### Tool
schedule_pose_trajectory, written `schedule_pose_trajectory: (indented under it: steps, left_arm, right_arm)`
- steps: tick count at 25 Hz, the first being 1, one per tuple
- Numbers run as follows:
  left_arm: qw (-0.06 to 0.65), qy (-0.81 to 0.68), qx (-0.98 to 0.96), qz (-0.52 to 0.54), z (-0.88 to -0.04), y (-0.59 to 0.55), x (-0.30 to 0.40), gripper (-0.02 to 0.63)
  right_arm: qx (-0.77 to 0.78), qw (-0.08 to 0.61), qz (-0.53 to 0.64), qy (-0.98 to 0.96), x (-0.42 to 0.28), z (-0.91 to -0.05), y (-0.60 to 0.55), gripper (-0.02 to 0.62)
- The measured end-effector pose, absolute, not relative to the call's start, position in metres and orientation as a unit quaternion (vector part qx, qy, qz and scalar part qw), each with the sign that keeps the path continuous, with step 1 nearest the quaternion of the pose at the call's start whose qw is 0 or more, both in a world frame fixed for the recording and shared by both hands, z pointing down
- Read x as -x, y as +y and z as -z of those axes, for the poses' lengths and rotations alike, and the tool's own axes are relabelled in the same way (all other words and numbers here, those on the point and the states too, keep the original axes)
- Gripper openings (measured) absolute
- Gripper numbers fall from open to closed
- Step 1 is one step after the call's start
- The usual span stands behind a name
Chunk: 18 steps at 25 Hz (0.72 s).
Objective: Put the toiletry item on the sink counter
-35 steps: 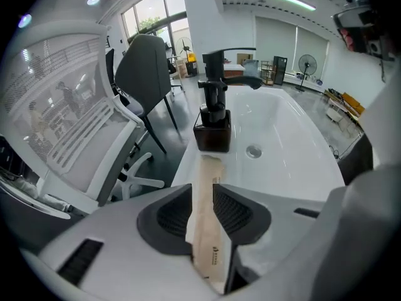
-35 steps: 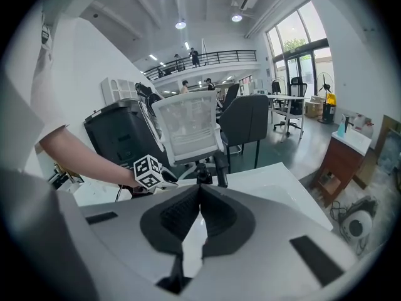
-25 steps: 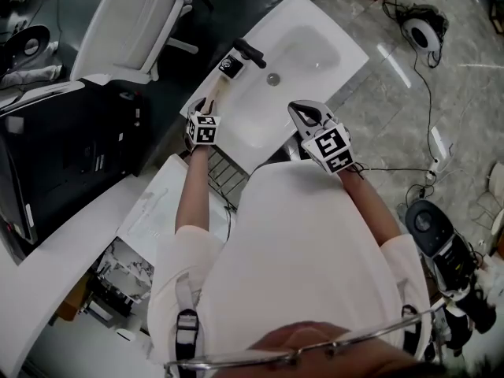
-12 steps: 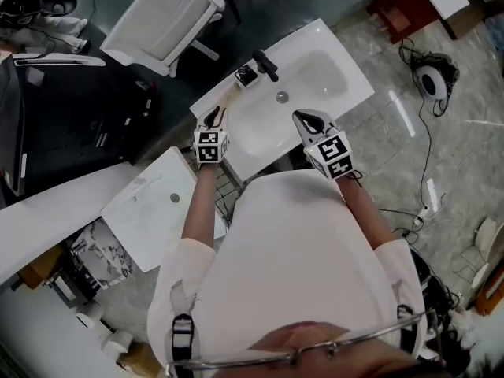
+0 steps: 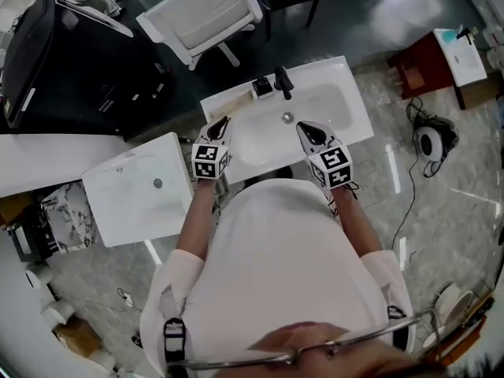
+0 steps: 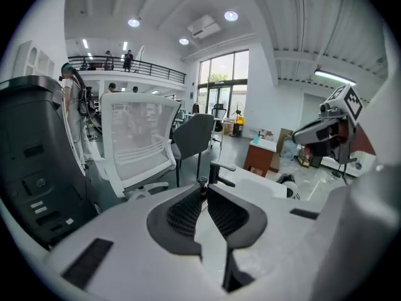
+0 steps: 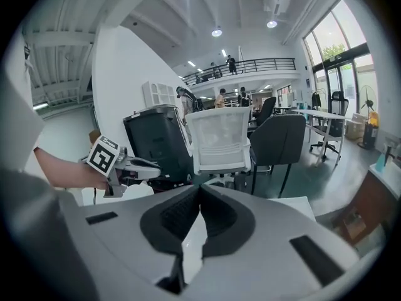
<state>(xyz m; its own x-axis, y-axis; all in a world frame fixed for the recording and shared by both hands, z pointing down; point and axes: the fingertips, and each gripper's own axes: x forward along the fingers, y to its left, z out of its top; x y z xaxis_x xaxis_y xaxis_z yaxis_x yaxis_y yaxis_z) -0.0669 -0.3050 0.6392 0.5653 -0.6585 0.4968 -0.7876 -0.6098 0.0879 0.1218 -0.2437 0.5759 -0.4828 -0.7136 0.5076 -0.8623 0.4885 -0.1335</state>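
The white sink counter [image 5: 346, 128] lies across the upper middle of the head view, with a black faucet [image 5: 281, 80] at its back edge. A small dark-and-white item [image 5: 262, 88] stands on the counter just left of the faucet. My left gripper [image 5: 220, 124] is shut and empty over the counter's front left part. My right gripper [image 5: 310, 130] is shut and empty over the basin's front edge. In the left gripper view the faucet [image 6: 220, 170] shows just past the closed jaws of the left gripper [image 6: 204, 185]. The right gripper [image 7: 199, 188] has nothing between its jaws.
A white office chair [image 5: 206, 16] and a black cabinet [image 5: 75, 61] stand behind the counter. A second white sink slab [image 5: 138, 191] lies to the left. A red-brown side table [image 5: 421, 65] and a round device [image 5: 431, 142] with cables are on the floor at the right.
The head view has swung, so the counter now lies nearly level across the picture. Both grippers stay shut and empty near its front edge, drawn slightly back from the faucet.
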Motion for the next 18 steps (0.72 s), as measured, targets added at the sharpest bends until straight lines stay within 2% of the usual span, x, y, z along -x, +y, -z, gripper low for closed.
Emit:
schedule_pose_trajectory:
  steps: [12,18]
  left_arm:
    - [0.166,-0.475,-0.849,-0.163,-0.599,-0.269,0.078,0.005]
    - [0.203,-0.496,-0.833,-0.137,-0.593,-0.245,0.082,0.005]
  right_arm:
    - [-0.384,0.218,-0.149,-0.885,-0.103,-0.560,-0.263,0.006]
    - [-0.345,0.215,-0.146,-0.902,-0.097,-0.567,-0.258,0.006]
